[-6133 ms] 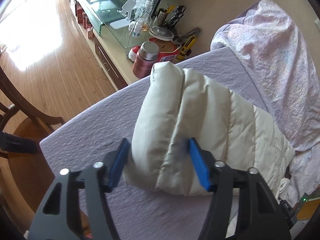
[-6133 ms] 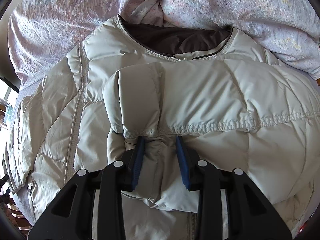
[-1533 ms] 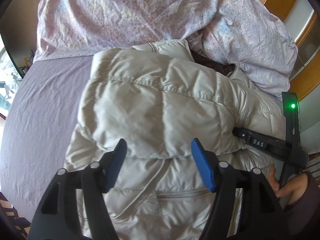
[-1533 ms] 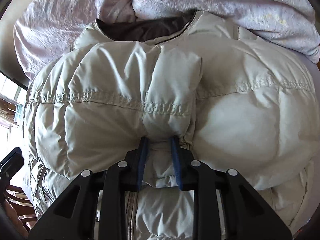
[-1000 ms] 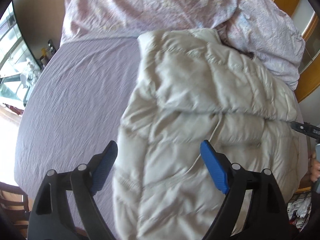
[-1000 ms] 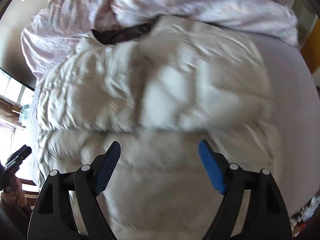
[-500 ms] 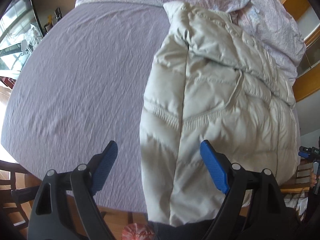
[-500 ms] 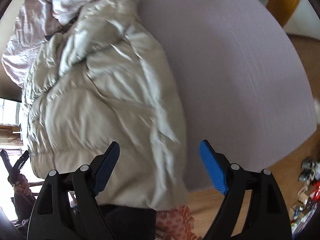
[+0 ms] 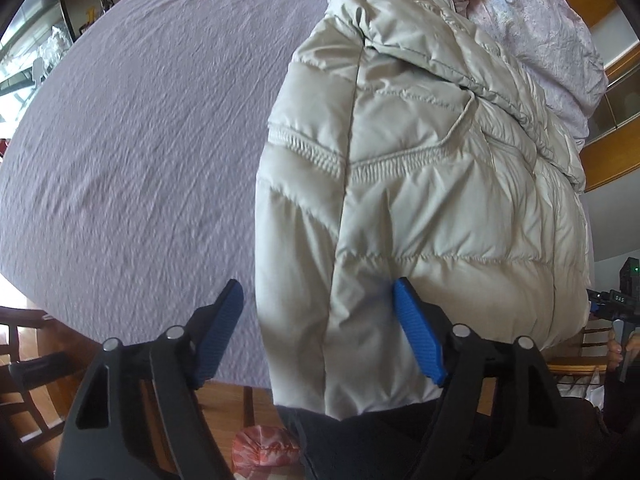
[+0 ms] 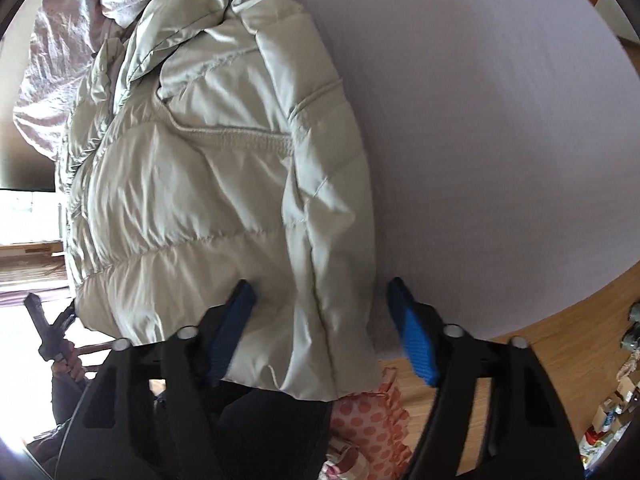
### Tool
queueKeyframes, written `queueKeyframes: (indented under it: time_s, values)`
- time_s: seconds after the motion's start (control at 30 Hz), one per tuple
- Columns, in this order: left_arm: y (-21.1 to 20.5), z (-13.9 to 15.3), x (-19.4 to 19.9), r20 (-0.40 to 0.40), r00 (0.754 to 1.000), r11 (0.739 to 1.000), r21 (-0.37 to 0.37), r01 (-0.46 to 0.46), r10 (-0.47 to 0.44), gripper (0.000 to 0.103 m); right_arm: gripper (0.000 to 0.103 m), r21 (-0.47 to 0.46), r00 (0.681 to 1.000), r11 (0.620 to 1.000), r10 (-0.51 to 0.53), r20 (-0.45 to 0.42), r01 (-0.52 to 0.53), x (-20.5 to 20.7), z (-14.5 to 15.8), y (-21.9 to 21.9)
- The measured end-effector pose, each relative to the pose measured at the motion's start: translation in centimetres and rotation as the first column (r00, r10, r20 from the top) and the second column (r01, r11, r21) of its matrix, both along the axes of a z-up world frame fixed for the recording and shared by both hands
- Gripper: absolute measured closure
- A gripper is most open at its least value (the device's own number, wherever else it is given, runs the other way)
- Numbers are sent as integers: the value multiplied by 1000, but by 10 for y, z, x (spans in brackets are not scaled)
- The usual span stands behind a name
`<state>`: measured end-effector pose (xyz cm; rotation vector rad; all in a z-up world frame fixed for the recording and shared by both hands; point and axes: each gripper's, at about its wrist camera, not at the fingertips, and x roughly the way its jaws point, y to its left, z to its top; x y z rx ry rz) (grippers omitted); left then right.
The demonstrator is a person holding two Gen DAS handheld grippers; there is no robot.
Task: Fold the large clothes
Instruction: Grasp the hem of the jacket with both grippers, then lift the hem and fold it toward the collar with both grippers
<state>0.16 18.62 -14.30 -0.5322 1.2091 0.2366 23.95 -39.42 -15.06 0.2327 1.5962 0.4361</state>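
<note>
A cream puffer jacket (image 9: 420, 184) lies lengthwise on the lilac bed sheet (image 9: 132, 128), sleeves folded in over the body, its hem hanging over the near bed edge. It also shows in the right wrist view (image 10: 224, 184). My left gripper (image 9: 320, 332) is open, its jaws on either side of the hem's left corner, nothing held. My right gripper (image 10: 320, 328) is open, its jaws on either side of the hem's right corner, nothing held.
A pink floral duvet (image 9: 540, 20) is bunched at the head of the bed, also in the right wrist view (image 10: 60, 52). Wooden floor (image 10: 540, 344) and a chair (image 9: 24, 344) lie below the bed edge. The sheet (image 10: 500, 120) spreads right of the jacket.
Both grippers let go of the folded sleeves, opened wide and pulled back down the jacket to its hem at the near bed edge, closing in on the hem corners.
</note>
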Motion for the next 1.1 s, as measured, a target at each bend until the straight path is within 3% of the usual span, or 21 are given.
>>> queueKeyframes:
  time_s: [0.03,0.17,0.3,0.67,0.83,1.1]
  values:
    - [-1,-1,-2,1,1000,1000,-5,-2,2,28,41,14,1000,1000,-5,-6,5,-1,-3,-1]
    - [-1,-3,-8,15,1000,1000,-13,-5,5,30,42,37,1000,999,-10,-5,10,-3,-4,-3]
    - [-3,-2,-9,31,1000,999,-40,-3,4,44,47,56,1000,998,-4,-12,5,-5,-5,-1]
    - [-10,2,-5,42,999,998,-53,15,-13,70,88,64,999,998,20,37,-22,-12,4,27]
    - [-9,9,-5,56,998,999,-38,14,-12,84,92,60,994,997,44,104,-50,-11,17,40]
    - [-7,29,-7,118,993,1000,-15,2,0,92,94,112,965,990,50,257,-81,3,57,52]
